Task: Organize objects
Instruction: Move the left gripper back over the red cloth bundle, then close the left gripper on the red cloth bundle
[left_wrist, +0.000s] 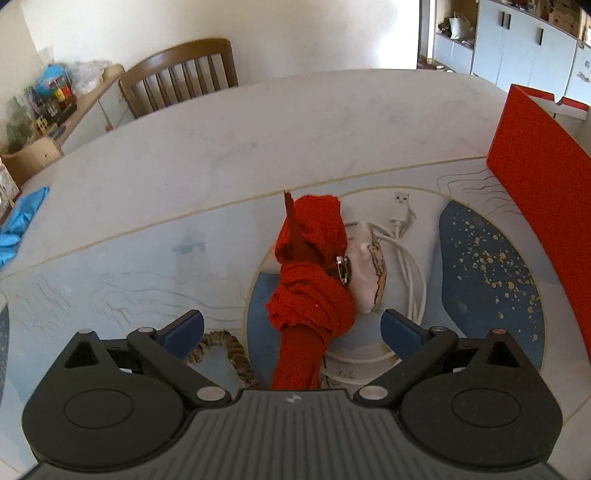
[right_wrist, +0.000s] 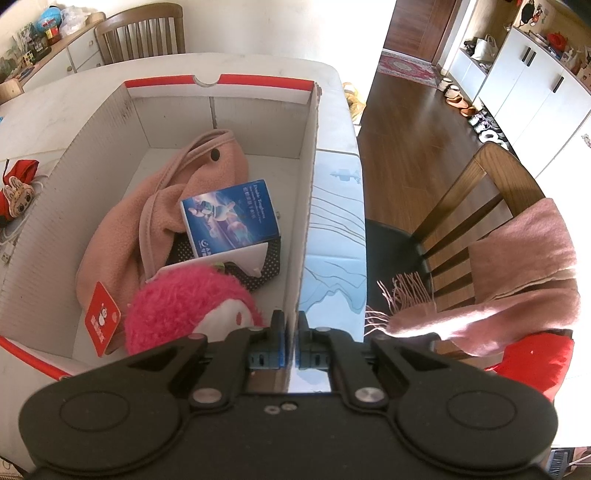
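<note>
Picking up the red cloth bundle

The left gripper (left_wrist: 291, 328) is spread wide over the red cloth bundle (left_wrist: 310, 273) on the table; it should be closed mid-bundle. The box wall (right_wrist: 306, 206) is clamped by the right gripper (right_wrist: 291, 325).

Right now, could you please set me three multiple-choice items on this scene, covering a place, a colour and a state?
1. Where does the blue booklet lie?
A. inside the cardboard box
B. on the chair
C. on the floor

2. What colour is the cloth bundle ahead of the left gripper?
A. green
B. red
C. white

3. How does the right gripper stand?
A. wide open
B. shut on the box wall
C. holding the plush toy

Answers: 1 A, it rests on the pink fleece bag inside the box; 2 B, the fabric is plainly red; 3 B, its pads pinch the wall's edge.
</note>
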